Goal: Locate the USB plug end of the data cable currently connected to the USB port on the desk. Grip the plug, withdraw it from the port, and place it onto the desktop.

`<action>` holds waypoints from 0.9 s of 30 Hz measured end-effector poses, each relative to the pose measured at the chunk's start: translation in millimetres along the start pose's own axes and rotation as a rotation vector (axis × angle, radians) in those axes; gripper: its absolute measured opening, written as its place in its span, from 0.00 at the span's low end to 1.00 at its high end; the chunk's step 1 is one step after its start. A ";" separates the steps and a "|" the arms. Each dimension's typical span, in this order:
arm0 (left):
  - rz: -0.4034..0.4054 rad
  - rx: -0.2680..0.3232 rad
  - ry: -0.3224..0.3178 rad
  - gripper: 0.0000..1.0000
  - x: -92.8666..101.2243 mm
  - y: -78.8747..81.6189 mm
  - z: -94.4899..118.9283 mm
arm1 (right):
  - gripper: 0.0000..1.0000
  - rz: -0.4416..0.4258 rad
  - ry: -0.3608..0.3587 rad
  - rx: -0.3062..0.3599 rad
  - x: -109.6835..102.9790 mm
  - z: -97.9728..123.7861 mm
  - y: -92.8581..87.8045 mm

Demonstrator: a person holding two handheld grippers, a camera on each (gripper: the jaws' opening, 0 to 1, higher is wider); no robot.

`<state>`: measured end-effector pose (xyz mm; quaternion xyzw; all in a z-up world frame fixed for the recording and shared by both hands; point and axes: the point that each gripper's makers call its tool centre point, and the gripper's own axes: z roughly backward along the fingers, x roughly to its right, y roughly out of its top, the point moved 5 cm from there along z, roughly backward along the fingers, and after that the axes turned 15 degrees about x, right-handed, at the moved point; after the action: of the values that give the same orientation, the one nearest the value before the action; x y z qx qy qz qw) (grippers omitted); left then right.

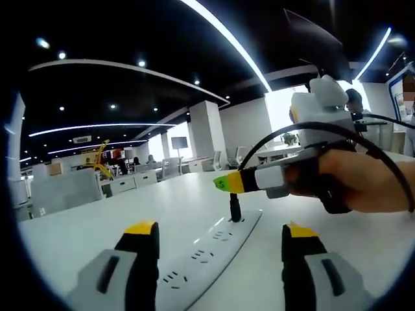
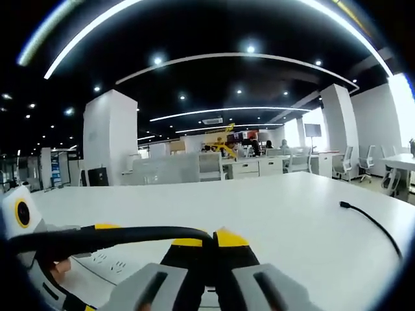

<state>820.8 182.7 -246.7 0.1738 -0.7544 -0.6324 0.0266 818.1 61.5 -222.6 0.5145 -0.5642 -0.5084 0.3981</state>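
Plug (image 1: 235, 207) upright in power strip (image 1: 206, 251), long axis vertical.
Right gripper (image 1: 222, 183) fingers together just above plug; left gripper (image 1: 217, 234) fingers apart, straddling strip.

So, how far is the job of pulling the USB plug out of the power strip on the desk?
Done: the plug is found, and the right claw is shut on the black cable just above the plug. In hand: the pull; the plug seems to stand in the white power strip, so it is not out. Left: withdraw it and lay it on the desk. The left claw is open.
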 end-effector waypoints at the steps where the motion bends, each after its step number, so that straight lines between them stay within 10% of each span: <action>1: 0.000 0.000 -0.001 0.77 0.3 0.0 0.1 | 0.05 -0.003 0.001 0.003 0.1 0.1 -0.1; 16: -0.011 -0.012 -0.004 0.77 0.9 -0.8 0.3 | 0.05 -0.081 0.009 0.024 2.9 0.1 -0.2; 27: -0.015 -0.014 -0.007 0.77 0.8 -0.7 -0.5 | 0.05 0.096 0.022 -0.048 -8.0 -2.3 2.6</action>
<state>820.3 181.9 -247.4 0.1772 -0.7486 -0.6386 0.0202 821.2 68.8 -219.1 0.4827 -0.5715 -0.4964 0.4405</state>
